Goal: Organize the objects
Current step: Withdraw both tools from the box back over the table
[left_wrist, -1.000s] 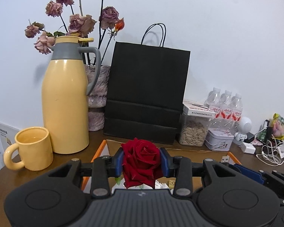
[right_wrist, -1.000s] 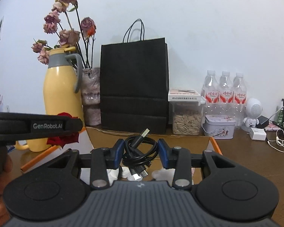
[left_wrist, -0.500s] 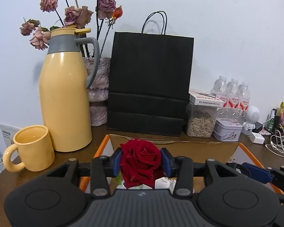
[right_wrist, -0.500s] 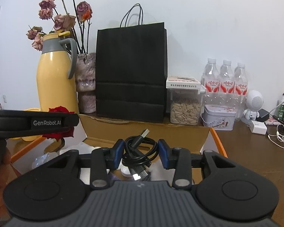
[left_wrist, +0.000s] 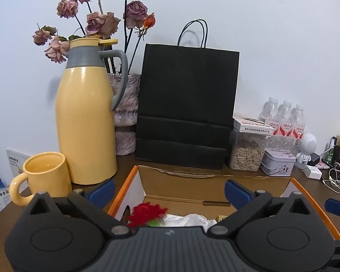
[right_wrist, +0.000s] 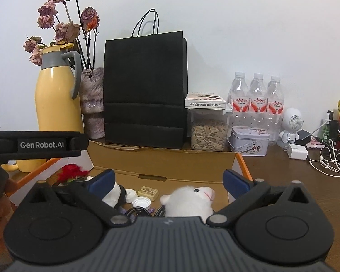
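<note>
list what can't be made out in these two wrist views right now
- Red rose in the open cardboard box: blurred in the left wrist view, lower part hidden by the gripper body.
- Coiled black cable: right wrist view, mostly hidden behind the gripper body.
- White plush toy: body cut off by the same gripper body.
- Black paper bag: contents hidden by its walls.
- Yellow mug: whether it holds liquid is unclear.

Brown table [right_wrist: 283, 181] under cardboard box [right_wrist: 161, 156]

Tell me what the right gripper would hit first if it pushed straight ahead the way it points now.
Probably the cardboard box's far inner wall; the right gripper, jaws wide, passes above the plush toy. Depth is uncertain.
</note>
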Action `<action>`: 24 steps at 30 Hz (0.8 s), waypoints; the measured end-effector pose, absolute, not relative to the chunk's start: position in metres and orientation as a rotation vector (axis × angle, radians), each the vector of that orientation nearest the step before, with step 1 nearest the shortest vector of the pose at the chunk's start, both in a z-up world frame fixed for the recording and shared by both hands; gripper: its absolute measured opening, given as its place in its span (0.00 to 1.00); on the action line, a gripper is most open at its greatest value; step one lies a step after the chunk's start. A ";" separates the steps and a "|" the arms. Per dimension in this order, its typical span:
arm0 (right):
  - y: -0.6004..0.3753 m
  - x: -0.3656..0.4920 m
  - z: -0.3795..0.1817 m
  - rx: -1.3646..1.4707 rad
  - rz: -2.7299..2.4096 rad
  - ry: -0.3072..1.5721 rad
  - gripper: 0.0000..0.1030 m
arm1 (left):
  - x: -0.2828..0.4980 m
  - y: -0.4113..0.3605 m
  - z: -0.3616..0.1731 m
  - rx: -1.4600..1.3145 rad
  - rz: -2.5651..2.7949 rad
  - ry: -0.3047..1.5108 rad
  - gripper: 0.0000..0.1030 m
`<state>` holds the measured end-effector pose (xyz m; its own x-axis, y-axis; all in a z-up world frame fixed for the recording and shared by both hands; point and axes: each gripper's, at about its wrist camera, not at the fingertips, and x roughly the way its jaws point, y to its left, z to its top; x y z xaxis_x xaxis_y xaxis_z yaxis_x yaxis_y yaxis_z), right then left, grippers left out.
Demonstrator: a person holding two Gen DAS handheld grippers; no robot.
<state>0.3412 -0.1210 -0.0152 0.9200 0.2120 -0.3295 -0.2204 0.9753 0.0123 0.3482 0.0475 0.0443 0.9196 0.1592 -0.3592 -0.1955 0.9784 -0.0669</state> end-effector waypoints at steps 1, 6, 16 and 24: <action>-0.122 0.341 -0.015 -0.024 0.222 0.334 1.00 | 0.348 0.048 0.044 -0.102 0.184 0.361 1.00; -0.123 0.340 -0.014 -0.020 0.225 0.332 1.00 | 0.347 0.048 0.045 -0.103 0.180 0.359 1.00; -0.126 0.333 -0.008 -0.019 0.224 0.321 1.00 | 0.337 0.048 0.048 -0.104 0.174 0.354 1.00; -0.133 0.304 -0.004 -0.035 0.246 0.284 1.00 | 0.305 0.044 0.049 -0.066 0.165 0.357 1.00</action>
<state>0.3042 -0.1335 -0.0039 0.9302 0.2357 -0.2813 -0.2455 0.9694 0.0003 0.3053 0.0441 0.0489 0.9237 0.1494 -0.3528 -0.1725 0.9844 -0.0348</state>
